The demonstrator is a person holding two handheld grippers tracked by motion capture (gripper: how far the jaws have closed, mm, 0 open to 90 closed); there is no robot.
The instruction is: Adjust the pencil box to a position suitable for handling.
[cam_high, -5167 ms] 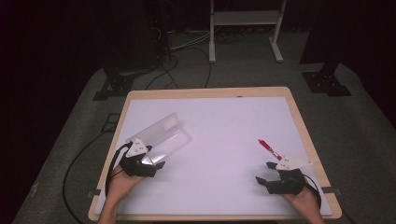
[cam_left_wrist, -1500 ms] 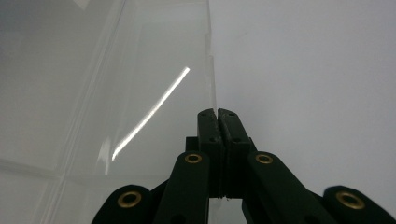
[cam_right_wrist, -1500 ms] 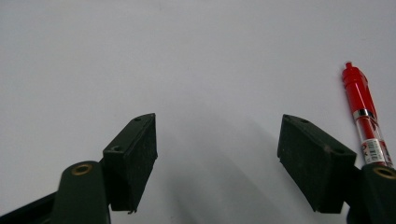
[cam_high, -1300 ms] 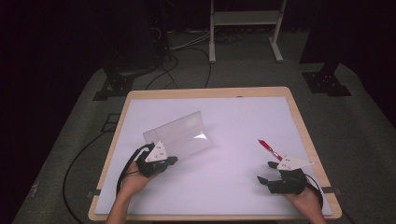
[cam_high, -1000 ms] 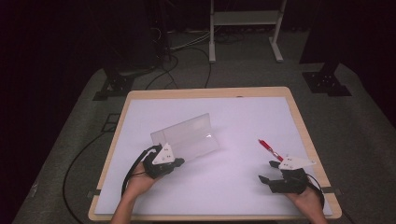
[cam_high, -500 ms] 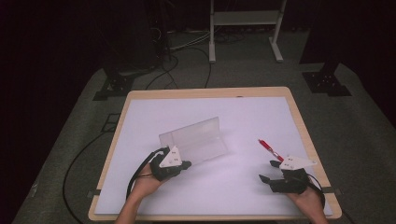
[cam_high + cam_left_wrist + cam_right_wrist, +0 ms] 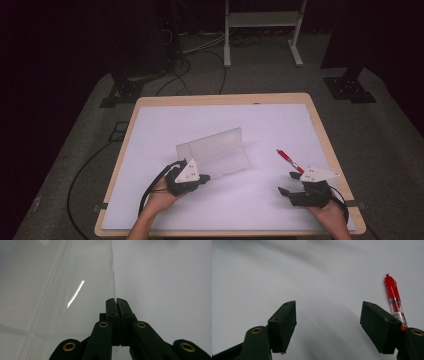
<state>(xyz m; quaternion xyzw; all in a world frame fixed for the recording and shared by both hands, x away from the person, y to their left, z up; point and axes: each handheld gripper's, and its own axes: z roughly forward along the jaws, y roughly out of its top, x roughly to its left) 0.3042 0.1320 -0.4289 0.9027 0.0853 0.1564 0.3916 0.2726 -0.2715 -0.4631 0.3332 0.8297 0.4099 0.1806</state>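
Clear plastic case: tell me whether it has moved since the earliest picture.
Yes. The clear plastic case, gripped by the left gripper, has shifted right from the table's left edge toward the red pen.

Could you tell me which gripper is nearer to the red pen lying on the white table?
Right. The right gripper sits open just beside the red pen; the left gripper is across the table, clamped on the clear plastic box.

No text can be read anywhere (the red pen's (image 7: 394,299) label is blurred).

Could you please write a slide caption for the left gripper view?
Left tongs shut on the edge of a clear plastic box over the white table.
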